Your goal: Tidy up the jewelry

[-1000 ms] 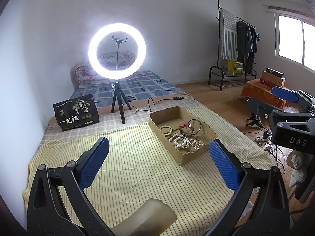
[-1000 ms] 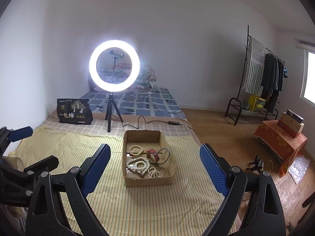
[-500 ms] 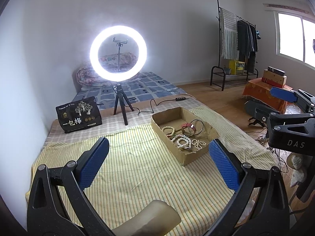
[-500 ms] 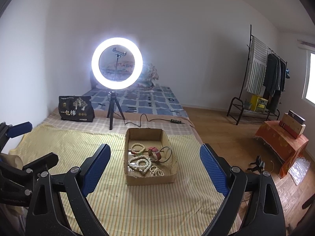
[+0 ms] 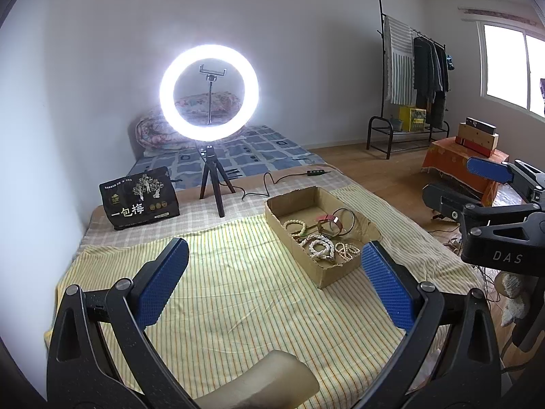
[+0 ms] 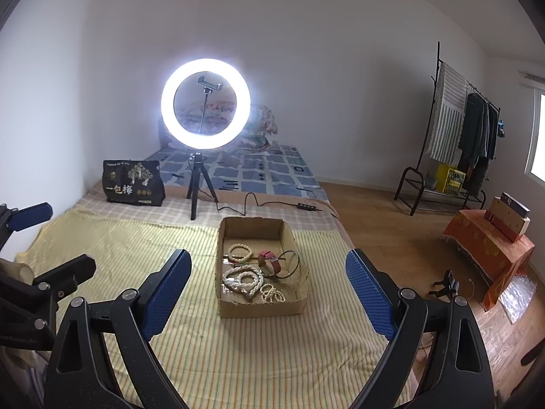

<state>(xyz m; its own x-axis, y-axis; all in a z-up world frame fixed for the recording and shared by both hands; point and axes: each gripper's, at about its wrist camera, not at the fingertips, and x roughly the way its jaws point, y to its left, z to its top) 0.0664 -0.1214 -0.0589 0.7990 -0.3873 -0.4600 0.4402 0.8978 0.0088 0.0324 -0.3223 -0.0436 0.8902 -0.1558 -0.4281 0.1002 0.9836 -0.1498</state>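
Observation:
A shallow cardboard box [image 5: 335, 272] [image 6: 260, 306] lies on the yellow striped cloth. Inside it are white bead bracelets [image 5: 320, 247] [image 6: 243, 277], a pale bead bracelet [image 6: 240, 250], a reddish watch strap [image 5: 328, 221] [image 6: 270, 260] and a dark thin ring [image 5: 344, 216]. My left gripper [image 5: 274, 274] hangs open above the cloth, left of and nearer than the box. My right gripper [image 6: 269, 281] is open too, above the box's near end, nothing between its pads. Each gripper shows at the edge of the other's view.
A lit ring light on a tripod [image 5: 208, 92] [image 6: 205, 102] stands behind the box, its cable [image 5: 272, 184] trailing right. A black printed bag [image 5: 139, 197] [image 6: 133, 182] sits back left. A beige rounded object [image 5: 269, 381] lies under my left gripper. Clothes rack [image 6: 456, 129] and orange-covered stand [image 6: 490, 248] are right.
Both views have shifted slightly: the box and ring light sit a little further right and lower in frame. Both grippers stay open and empty.

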